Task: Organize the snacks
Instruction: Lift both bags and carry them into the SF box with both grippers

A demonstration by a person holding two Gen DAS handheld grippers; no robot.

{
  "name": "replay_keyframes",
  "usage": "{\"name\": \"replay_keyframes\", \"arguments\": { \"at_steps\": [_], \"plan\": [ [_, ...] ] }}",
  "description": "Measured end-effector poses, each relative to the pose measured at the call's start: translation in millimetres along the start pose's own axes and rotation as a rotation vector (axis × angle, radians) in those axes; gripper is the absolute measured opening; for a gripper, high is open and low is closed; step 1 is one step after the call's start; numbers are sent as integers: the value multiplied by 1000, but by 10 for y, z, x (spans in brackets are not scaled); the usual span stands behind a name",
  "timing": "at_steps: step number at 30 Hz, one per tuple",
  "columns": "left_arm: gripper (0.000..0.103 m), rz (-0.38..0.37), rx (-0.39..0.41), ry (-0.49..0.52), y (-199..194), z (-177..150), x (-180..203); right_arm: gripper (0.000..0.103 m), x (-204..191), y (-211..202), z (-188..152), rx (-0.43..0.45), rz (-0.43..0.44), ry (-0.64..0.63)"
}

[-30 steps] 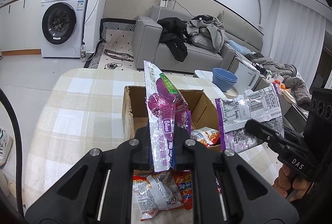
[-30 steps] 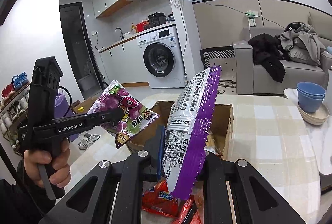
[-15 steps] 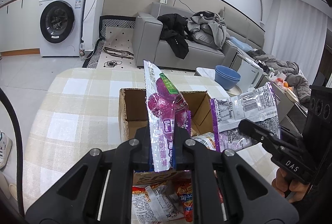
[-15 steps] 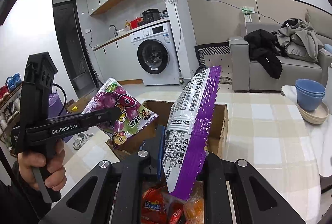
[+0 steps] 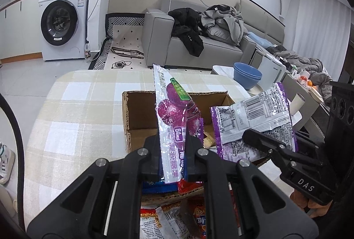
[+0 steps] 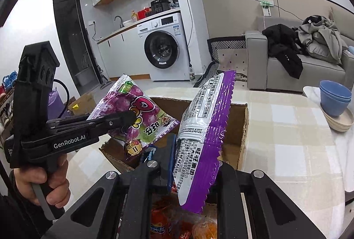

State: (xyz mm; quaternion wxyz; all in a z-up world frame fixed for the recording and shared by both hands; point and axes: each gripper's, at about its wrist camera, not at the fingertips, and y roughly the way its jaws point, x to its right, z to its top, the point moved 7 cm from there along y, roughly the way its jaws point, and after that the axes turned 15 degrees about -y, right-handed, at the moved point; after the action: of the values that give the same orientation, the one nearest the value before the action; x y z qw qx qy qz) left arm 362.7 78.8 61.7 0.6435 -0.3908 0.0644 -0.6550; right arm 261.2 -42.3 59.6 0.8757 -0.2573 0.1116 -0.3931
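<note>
Since a second ago, carried forward: cardboard box (image 5: pixel 141 110) now larger and lower in the left wrist frame, both packets poised above its open mouth at frame centre. Left gripper (image 5: pixel 172 150) fingers clenched on the grape candy bag (image 5: pixel 174 119); right gripper (image 6: pixel 192 163) fingers clenched on the purple-and-silver packet (image 6: pixel 205 128). Probably close to dropping both in, sorting well underway with other snacks already inside. Shown only by the left wrist view: box interior, largely bare at the upper left. Shown only by the right wrist view: candy bag's printed face at centre left, hand (image 6: pixel 44 183) on the handle at lower left, red packets (image 6: pixel 168 216) at bottom, checked counter (image 6: pixel 287 128) at right.
</note>
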Motion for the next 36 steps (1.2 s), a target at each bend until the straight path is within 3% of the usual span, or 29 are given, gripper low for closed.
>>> {"name": "replay_keyframes", "arguments": {
  "at_steps": [25, 36],
  "plan": [
    [9, 85, -43, 50, 626, -133, -121, 15, 16, 501, 34, -132, 24, -17],
    [10, 96, -51, 49, 614, -217, -153, 17, -17, 496, 56, -126, 21, -24]
  ]
}}
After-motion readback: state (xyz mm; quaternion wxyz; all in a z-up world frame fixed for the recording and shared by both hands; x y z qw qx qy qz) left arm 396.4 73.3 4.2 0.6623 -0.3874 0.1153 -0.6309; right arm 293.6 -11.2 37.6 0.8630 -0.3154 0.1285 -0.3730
